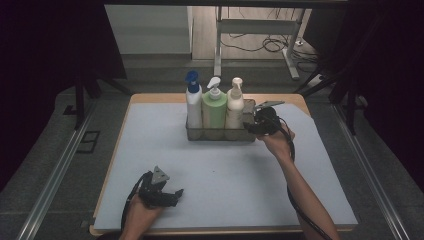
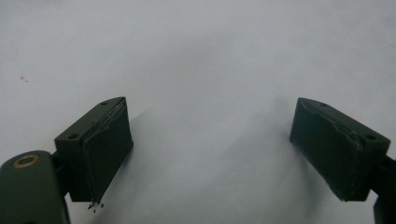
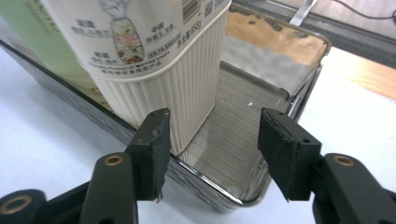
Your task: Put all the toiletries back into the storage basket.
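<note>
A metal tray (image 1: 220,135) at the back of the table holds three pump bottles: a white one with a blue cap (image 1: 193,102), a green one (image 1: 214,109) and a cream one (image 1: 234,106). My right gripper (image 1: 254,124) hovers at the tray's right end, beside the cream bottle. In the right gripper view its jaws (image 3: 212,149) stand apart above the tray's rim (image 3: 219,191), with the ribbed cream bottle (image 3: 159,60) just ahead of the left jaw and nothing pressed between the pads. My left gripper (image 1: 175,194) rests low at the table's front left, open over the bare mat (image 2: 210,149).
The tray's right portion (image 3: 243,121) is unoccupied metal floor. A pale blue-grey mat (image 1: 225,170) covers the wooden table. Behind the table stand desk legs and cables on the floor (image 1: 270,45); dark curtains flank both sides.
</note>
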Demonstrator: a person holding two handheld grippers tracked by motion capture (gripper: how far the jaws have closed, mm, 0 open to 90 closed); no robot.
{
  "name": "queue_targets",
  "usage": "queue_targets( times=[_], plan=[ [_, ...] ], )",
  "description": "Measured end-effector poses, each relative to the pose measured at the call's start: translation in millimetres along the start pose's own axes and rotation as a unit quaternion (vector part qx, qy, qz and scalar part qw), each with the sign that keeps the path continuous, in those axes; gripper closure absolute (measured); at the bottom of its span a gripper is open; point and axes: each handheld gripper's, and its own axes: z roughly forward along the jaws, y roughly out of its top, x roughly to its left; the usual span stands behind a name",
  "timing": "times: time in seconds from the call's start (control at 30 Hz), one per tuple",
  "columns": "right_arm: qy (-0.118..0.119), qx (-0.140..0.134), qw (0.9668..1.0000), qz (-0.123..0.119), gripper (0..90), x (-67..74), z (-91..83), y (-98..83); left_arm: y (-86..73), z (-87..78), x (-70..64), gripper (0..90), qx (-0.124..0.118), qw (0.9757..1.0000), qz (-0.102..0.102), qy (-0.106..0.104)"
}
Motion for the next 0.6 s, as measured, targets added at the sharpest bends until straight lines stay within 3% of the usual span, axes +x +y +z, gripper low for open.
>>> queue_targets(
  times=[0.6],
  plan=[
    [0.036, -0.002, 0.9991, -0.020, 29.2, 9.1, -27.3, -12.2, 0.0, 0.1, -0.1, 12.1, -0.001, 1.0000, 0.000, 0.000]
  ],
)
